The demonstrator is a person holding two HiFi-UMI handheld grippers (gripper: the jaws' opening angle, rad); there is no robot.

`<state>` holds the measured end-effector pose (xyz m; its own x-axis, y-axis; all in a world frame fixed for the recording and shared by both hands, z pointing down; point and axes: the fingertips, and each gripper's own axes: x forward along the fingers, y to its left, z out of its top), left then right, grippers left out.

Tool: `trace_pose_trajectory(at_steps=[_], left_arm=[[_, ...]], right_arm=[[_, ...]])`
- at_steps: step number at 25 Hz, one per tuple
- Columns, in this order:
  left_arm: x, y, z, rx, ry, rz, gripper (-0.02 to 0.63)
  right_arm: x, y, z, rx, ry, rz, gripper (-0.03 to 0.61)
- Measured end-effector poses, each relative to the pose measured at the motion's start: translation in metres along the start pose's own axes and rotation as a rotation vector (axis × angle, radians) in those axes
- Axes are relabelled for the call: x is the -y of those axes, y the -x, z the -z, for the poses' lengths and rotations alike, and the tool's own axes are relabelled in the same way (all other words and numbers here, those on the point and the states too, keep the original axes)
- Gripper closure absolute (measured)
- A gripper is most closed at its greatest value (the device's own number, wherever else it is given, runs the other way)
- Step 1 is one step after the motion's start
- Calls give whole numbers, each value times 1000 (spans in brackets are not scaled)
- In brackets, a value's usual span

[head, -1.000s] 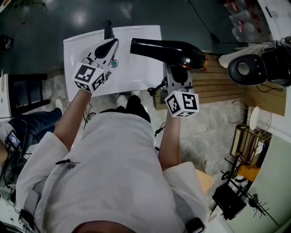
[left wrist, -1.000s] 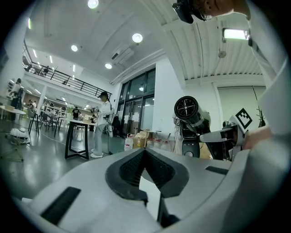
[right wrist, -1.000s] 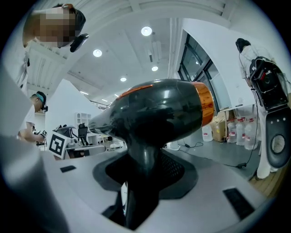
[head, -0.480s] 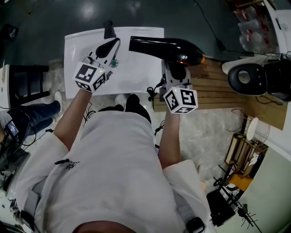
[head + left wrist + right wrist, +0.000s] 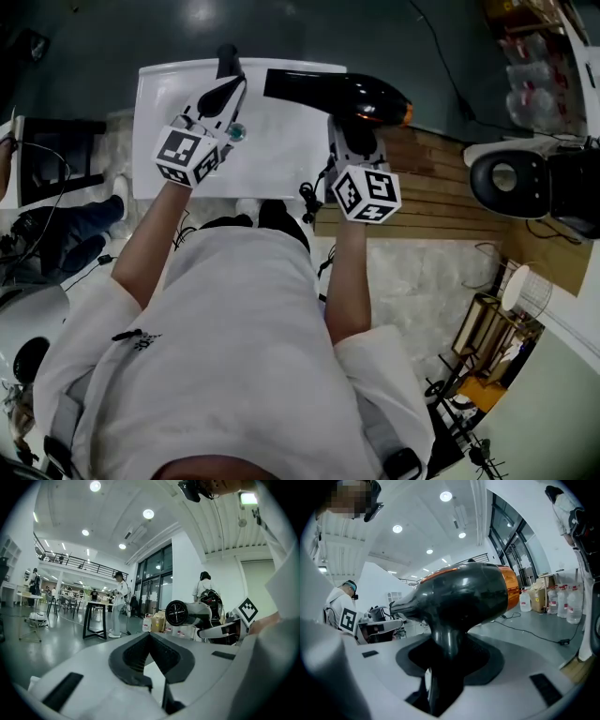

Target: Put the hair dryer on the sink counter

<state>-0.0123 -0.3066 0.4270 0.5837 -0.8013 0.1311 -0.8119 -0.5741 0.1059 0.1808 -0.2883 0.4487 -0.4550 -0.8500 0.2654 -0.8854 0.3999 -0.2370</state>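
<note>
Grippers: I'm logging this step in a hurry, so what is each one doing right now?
Left gripper: closed, nothing between its jaws.
Right gripper: closed on the handle of the hair dryer.

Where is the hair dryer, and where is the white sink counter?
hair dryer (image 5: pixel 347 94), head view, on its shiny black barrel.
sink counter (image 5: pixel 281 155), head view, on its bare white top.

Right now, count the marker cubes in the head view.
2. One cube on the left gripper over the sink counter; one on the right gripper, which holds the hair dryer. None appears hidden.
</note>
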Motion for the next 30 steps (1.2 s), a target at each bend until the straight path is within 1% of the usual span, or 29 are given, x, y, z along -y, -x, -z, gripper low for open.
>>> trace_pose_trajectory(at_steps=[9,16,30], left_arm=[[-10,-9,10,-33,5,-50,612],[-24,-15,22,-56,20,-87,612],[-42,-23,49,-105,46,-128,612]], right_arm=[[16,-36,18,-65,-32,-35,410],[19,-65,35,-115,-66,-57,410],[21,-108,79,-215,-113,-64,410]])
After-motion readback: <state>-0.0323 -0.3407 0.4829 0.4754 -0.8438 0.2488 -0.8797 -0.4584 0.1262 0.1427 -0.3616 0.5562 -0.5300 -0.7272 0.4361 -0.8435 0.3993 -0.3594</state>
